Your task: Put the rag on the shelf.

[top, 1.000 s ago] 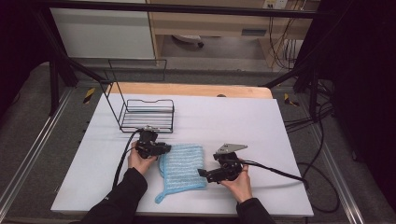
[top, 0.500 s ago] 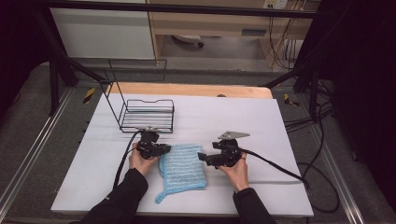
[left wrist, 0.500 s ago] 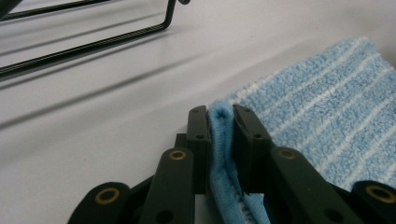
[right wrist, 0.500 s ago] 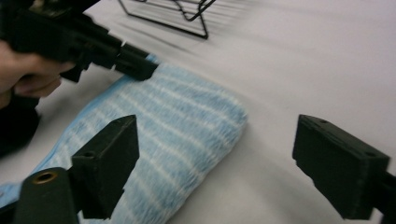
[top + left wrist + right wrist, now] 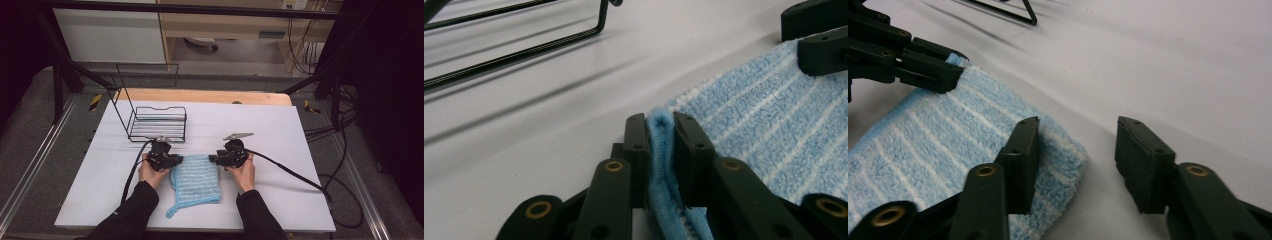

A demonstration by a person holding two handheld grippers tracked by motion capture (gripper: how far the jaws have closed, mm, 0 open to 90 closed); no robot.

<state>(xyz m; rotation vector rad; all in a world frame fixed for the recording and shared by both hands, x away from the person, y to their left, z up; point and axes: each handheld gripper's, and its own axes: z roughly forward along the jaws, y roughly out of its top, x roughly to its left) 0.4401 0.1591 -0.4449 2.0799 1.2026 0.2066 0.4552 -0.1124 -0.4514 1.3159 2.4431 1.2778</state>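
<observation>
Pinching the blue cloth's [image 5: 196, 178] far-left corner, your left gripper [image 5: 659, 145] held firm on the white table [image 5: 310, 150]. Your right gripper [image 5: 1075, 160] had just been closing, jaws half-wide astride the far-right corner; you needed it seated deeper before lifting evenly.

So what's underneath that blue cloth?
The blue cloth lies flat on the white table. Only tabletop shows around its edges; whatever is directly beneath it is covered.

Black wire basket [image 5: 159, 123] on white table [image 5: 280, 135].
</observation>
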